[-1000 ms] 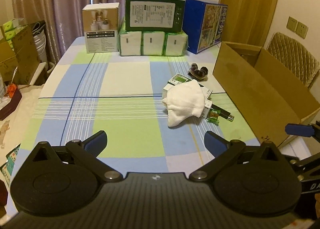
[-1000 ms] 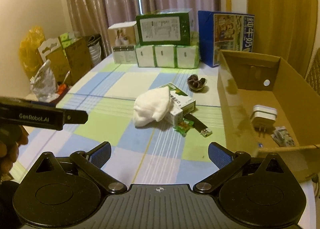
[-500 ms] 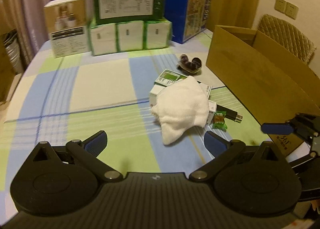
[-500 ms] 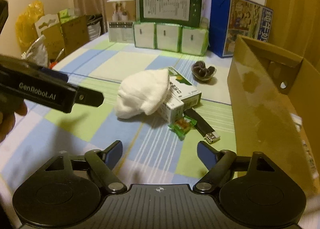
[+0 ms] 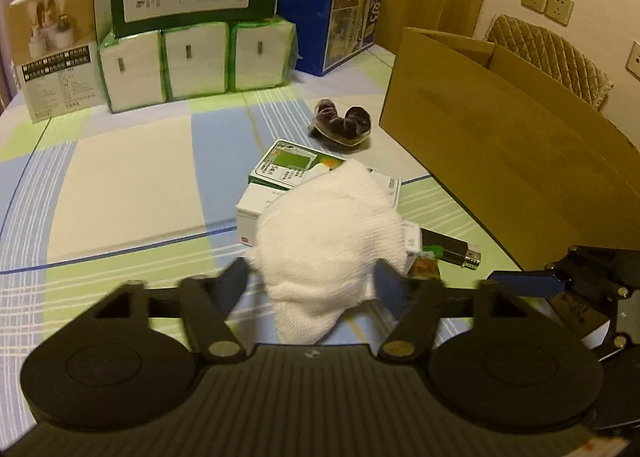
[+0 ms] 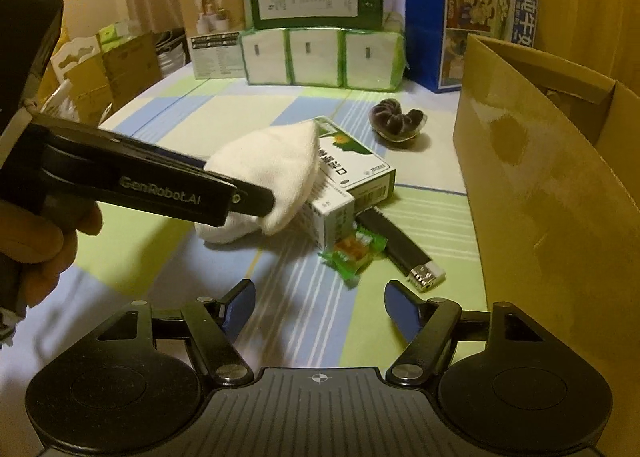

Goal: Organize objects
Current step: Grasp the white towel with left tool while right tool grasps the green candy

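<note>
A white cloth (image 5: pixel 324 233) lies draped over a green-and-white carton (image 5: pixel 292 165) and a white carton (image 5: pixel 256 205) on the checked tablecloth. My left gripper (image 5: pixel 312 283) is open, its two fingers straddling the cloth's near end. From the right wrist view, the left gripper's fingers (image 6: pixel 256 199) reach the cloth (image 6: pixel 268 161) from the left. My right gripper (image 6: pixel 320 307) hangs open over bare tablecloth, just short of a green sweet wrapper (image 6: pixel 352 253) and a black stick with a metal plug (image 6: pixel 396 245). A dark wrapped item (image 6: pixel 396 119) lies further back.
A large open cardboard box (image 6: pixel 540 185) stands along the right side of the table. Tissue packs (image 5: pixel 192 57), a green box, a blue box and a white box line the far edge. A person's hand (image 6: pixel 36 241) holds the left gripper. A padded chair (image 5: pixel 552 57) stands beyond the cardboard box.
The left gripper has moved forward and down to the cloth, and its fingers have narrowed around it. The right gripper has moved closer to the wrapper, its fingers somewhat narrower.
</note>
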`<action>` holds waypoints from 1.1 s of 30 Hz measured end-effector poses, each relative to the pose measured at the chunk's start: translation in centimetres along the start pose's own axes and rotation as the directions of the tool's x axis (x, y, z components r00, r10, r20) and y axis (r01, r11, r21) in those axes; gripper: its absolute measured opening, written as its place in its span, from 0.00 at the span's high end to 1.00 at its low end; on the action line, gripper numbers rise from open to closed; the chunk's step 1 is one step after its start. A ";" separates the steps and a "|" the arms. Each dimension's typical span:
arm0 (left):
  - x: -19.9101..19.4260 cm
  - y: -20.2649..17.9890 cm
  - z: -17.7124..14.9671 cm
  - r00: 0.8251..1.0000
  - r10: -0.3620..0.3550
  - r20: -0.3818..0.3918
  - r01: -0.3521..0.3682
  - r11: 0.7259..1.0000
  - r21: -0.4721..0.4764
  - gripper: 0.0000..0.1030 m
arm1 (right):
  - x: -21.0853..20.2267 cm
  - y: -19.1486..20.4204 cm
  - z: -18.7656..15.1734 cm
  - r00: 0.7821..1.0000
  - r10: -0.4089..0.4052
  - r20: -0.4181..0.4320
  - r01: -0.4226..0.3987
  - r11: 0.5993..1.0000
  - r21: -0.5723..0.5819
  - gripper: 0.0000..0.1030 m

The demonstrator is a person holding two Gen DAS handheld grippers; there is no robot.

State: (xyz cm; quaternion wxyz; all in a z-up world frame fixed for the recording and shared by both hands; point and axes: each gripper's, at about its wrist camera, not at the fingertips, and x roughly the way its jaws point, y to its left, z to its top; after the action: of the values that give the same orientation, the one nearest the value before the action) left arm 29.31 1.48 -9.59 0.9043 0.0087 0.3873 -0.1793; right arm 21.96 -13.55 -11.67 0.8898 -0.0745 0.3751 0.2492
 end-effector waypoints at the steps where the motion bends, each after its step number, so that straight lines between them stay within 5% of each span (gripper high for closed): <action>1: 0.0 0.2 0.0 1.000 -0.014 -0.002 0.014 1.000 -0.011 0.59 | 0.2 -0.1 0.1 1.000 0.000 0.003 0.000 1.000 0.004 0.34; 3: -0.5 0.5 -0.1 1.000 -0.005 0.000 0.005 1.000 -0.031 0.73 | 0.5 0.0 0.4 1.000 -0.007 0.011 0.007 1.000 0.004 0.35; 6: -2.0 1.1 -0.7 0.998 0.056 0.008 -0.056 0.997 -0.047 0.78 | 1.3 0.0 0.7 1.000 -0.022 0.021 0.022 1.000 0.006 0.39; 14: -4.4 2.3 -2.9 0.995 0.098 0.014 -0.096 0.990 -0.105 0.77 | 3.5 -0.6 1.7 0.998 -0.057 0.016 0.056 0.997 0.062 0.46; 17: -4.4 2.3 -3.1 0.995 0.098 0.022 -0.095 0.989 -0.114 0.63 | 4.1 -1.1 1.6 0.998 -0.059 0.002 0.059 0.994 0.096 0.55; 20: -4.4 2.5 -3.2 0.994 0.103 0.030 -0.098 0.987 -0.125 0.59 | 4.1 -1.1 1.5 0.998 -0.069 0.006 0.068 0.993 0.096 0.70; 24: -4.5 2.6 -3.1 0.992 0.111 0.055 -0.104 0.987 -0.124 0.49 | 3.5 -1.2 1.3 0.997 -0.071 -0.001 0.071 0.992 0.105 0.76; 29: -4.2 2.2 -2.7 0.992 0.104 0.076 -0.096 0.990 -0.104 0.32 | 2.7 -0.3 0.5 0.998 -0.064 -0.015 0.065 0.997 0.052 0.77; 33: -3.0 2.0 -2.4 0.992 0.107 0.063 -0.102 0.991 -0.086 0.33 | 2.5 0.1 0.2 0.997 -0.071 -0.010 0.072 0.997 0.039 0.76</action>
State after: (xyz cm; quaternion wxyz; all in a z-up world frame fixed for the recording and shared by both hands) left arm 26.39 4.63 -9.37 0.9246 -0.0143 0.3627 -0.1158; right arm 23.53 -12.39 -13.31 0.8977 -0.0715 0.3809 0.2095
